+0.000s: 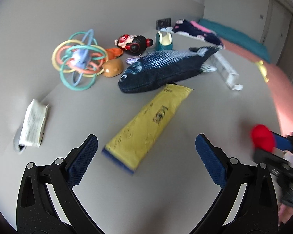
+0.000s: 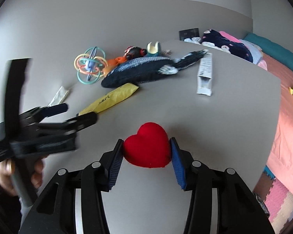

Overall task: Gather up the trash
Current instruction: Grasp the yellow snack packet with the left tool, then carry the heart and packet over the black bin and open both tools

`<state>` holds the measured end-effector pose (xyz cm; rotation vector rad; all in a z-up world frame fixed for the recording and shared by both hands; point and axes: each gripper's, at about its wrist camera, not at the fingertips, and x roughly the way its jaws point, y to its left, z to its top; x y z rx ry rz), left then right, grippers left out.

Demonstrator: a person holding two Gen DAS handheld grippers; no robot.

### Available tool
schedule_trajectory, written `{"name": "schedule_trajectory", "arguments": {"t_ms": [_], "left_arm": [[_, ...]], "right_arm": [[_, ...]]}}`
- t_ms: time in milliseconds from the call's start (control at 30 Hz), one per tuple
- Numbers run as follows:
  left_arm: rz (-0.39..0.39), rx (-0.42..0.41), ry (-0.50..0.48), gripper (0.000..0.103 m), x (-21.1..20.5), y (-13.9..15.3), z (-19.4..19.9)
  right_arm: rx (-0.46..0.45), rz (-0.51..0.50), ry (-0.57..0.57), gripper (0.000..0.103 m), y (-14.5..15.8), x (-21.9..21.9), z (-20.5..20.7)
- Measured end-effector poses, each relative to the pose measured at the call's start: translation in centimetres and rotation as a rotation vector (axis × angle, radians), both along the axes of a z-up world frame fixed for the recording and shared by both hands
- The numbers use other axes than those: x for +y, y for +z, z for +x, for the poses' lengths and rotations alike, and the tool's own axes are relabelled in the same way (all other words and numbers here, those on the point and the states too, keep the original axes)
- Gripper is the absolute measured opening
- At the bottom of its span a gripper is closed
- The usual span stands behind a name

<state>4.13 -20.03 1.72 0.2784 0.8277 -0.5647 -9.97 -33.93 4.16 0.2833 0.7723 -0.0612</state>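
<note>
A yellow wrapper bag [image 1: 148,124] lies flat on the grey table, just beyond my open, empty left gripper [image 1: 146,152]; it also shows in the right wrist view [image 2: 113,97]. A white folded paper packet [image 1: 33,124] lies to its left and shows in the right wrist view [image 2: 58,95]. A white empty carton [image 2: 205,76] lies at the right and shows in the left wrist view [image 1: 226,70]. My right gripper [image 2: 147,152] is shut on a red plush heart [image 2: 148,146], seen in the left wrist view [image 1: 262,137]. My left gripper [image 2: 74,113] appears blurred there.
Toys lie at the table's far side: a blue plush fish [image 1: 162,68], a coloured ring ball [image 1: 78,58], a brown potato toy [image 1: 112,68], a red-black figure [image 1: 132,42], a teal cup toy [image 1: 164,40]. Clothes [image 2: 224,42] and a pink bed [image 2: 283,126] are right.
</note>
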Motion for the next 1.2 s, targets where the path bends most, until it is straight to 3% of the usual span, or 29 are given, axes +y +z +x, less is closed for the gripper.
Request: {"name": "schedule_trajectory", "arguments": {"t_ms": [100,167,233,400,567,800,967,1200], "left_arm": [[-0.003,0.026,0.010,0.096,-1.5,-0.8,1.8],[-0.021,0.039,0.017,0.070,-2.1,-0.7,2.6],[-0.015,0.056,0.017,0.058,-2.7,-1.0,3.4],[0.045,0.030,-0.015,0.047,-4.3,-1.1,3.4],[0.055,0.011,-0.020,0.023,-4.5,-0.9,2.2],[-0.022,0.023,0.015,0.022,-3.8,0.1,-1.2],[-0.062,0.029,-0.047,0.022,-4.7,1.7,-5.4],[-0.080,0.012,-0.175,0.022,-9.1,3.4,-12.4]], "right_arm": [[0.004,0.015,-0.011,0.049,-0.1,-0.8,-0.3],[0.004,0.020,-0.019,0.049,-0.2,-1.4,-0.6],[0.003,0.025,-0.027,0.049,-0.2,-1.9,-0.8],[-0.010,0.034,-0.048,0.049,-0.1,-3.2,-1.7],[-0.038,0.068,-0.084,0.049,0.2,-4.5,-3.2],[-0.089,0.086,-0.107,0.049,1.4,-5.8,-5.9],[-0.131,0.098,-0.133,0.049,2.4,-7.1,-8.6],[-0.175,0.098,-0.215,0.049,3.2,-10.5,-14.6]]}}
